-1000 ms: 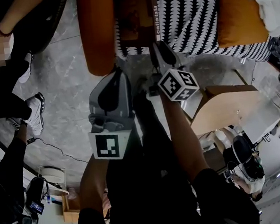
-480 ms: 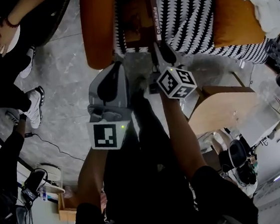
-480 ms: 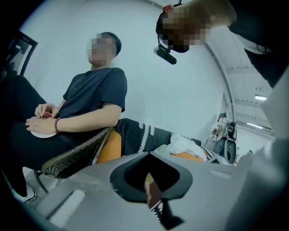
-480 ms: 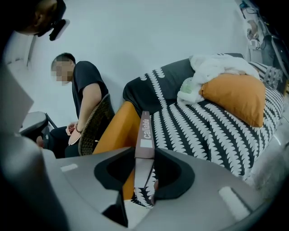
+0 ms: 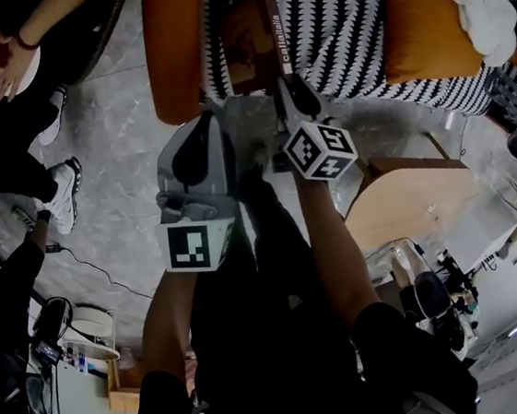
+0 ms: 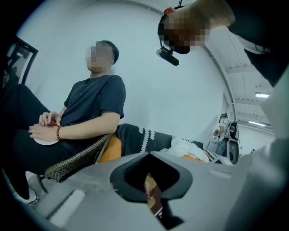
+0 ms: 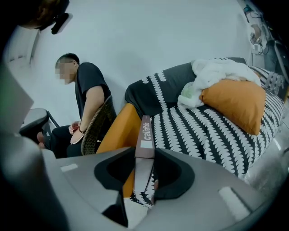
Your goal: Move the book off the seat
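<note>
Fingers of the right gripper (image 7: 144,180) clench the book (image 7: 145,135), now tipped up off the striped seat (image 7: 203,131); the left gripper (image 6: 151,196), I cannot tell.

A tally from where I stand: a few pairs, the rest singles.
I count two grippers, the left gripper (image 5: 213,121) and the right gripper (image 5: 284,85), and two marker cubes (image 5: 193,246), one to each. There is one book (image 7: 145,135), and one sofa (image 7: 203,135) bearing one orange cushion (image 7: 235,101) and one white blanket (image 7: 216,72). Add one wicker chair (image 7: 97,124) with one seated person (image 7: 88,94), two white sneakers (image 5: 67,191) and one wooden table (image 5: 415,197).
</note>
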A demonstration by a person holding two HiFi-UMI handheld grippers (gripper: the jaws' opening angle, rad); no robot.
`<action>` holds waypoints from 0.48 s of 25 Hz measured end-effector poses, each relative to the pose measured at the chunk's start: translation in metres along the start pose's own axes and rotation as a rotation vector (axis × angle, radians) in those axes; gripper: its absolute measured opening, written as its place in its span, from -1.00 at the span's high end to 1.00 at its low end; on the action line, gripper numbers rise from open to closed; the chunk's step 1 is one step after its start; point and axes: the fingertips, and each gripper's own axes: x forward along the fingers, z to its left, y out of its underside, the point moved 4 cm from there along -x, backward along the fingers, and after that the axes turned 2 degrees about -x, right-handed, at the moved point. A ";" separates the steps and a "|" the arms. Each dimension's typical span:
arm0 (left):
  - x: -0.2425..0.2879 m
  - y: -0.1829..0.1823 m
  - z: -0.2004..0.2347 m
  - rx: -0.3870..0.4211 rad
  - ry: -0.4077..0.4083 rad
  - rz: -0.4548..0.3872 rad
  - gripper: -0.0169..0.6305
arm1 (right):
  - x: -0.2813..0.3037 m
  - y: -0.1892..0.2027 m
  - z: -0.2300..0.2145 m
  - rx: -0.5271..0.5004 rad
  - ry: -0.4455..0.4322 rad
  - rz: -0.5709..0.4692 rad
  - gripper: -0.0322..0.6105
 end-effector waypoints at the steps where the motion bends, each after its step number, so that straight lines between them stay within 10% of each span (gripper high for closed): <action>1: -0.001 -0.002 -0.002 0.004 -0.002 -0.002 0.93 | -0.003 -0.001 0.000 -0.003 0.001 0.002 0.45; 12: -0.014 -0.047 -0.024 0.020 -0.008 -0.034 0.93 | -0.037 -0.020 0.016 -0.056 -0.008 0.029 0.45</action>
